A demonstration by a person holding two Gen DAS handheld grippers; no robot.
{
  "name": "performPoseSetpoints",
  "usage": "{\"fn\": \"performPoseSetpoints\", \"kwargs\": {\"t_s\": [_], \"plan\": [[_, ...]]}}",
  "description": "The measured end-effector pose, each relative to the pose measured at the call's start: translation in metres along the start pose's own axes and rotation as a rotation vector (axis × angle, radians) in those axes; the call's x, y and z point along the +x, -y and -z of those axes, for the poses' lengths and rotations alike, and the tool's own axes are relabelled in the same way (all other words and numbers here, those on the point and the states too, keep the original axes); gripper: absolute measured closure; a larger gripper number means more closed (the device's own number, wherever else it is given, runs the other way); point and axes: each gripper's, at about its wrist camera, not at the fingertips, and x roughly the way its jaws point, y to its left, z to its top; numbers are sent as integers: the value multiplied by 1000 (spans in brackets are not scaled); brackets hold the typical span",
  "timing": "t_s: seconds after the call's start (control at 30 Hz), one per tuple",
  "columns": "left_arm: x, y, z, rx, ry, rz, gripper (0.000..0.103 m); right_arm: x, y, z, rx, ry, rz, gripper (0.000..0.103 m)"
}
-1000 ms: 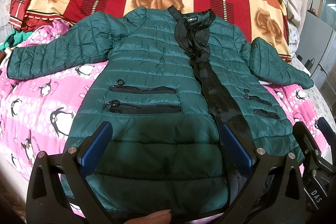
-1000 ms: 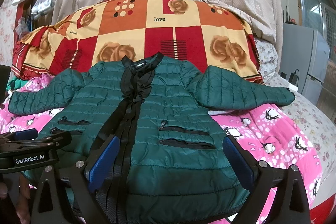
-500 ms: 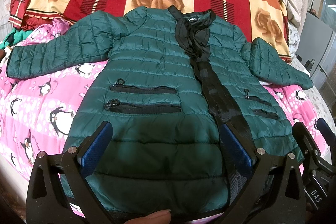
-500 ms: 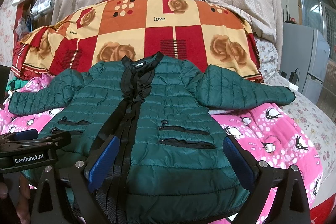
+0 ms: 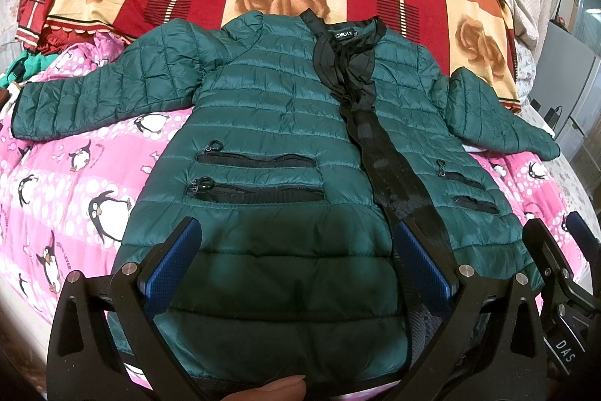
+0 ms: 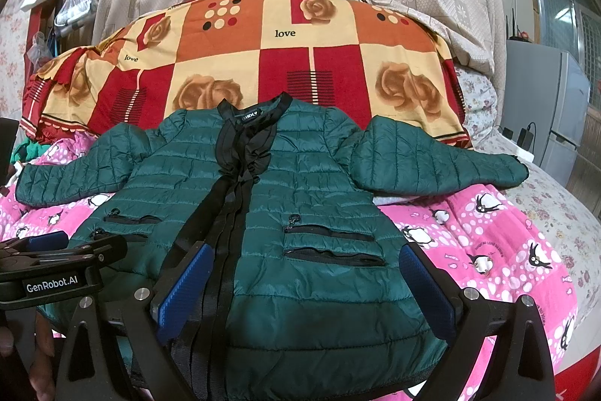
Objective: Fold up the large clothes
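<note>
You are hovering both grippers, left gripper (image 5: 296, 273) and right gripper (image 6: 304, 292), jaws spread wide and gripping nothing, over the hem of the dark green quilted puffer jacket (image 5: 278, 145) lying face up on the pink penguin-print bedspread (image 5: 67, 183). Its long axis is running from hem at lower frame to collar at upper centre, sleeves spread sideways. Puffy, light and slippery, it is probably best pinched at a cuff or a hem corner.

jacket (image 5: 270, 123): quilted, glossy cloth | penguin blanket (image 5: 56, 183): soft matt cloth | claw pads (image 6: 180, 292): textured blue rubber
</note>
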Motion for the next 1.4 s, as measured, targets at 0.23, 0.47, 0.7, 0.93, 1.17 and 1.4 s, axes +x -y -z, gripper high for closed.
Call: {"fn": "performPoseSetpoints", "kwargs": {"t_s": [0.23, 0.47, 0.7, 0.93, 1.17, 1.4], "plan": [[0, 0, 0, -1, 0, 0, 0, 0, 0, 0, 1, 0, 0, 4], [0, 0, -1, -1, 0, 0, 0, 0, 0, 0, 0, 0, 0, 4], [0, 0, -1, -1, 0, 1, 0, 0, 0, 0, 0, 0, -1, 4], [1, -2, -1, 0, -10, -19, 0, 5, 3, -3, 17, -35, 21, 4], [3, 4, -2, 20, -13, -47, 0, 29, 7, -12, 84, -104, -34, 4], [7, -2, -30, 29, 34, -104, 0, 48, 0, -26, 118, -91, -65, 4]]}}
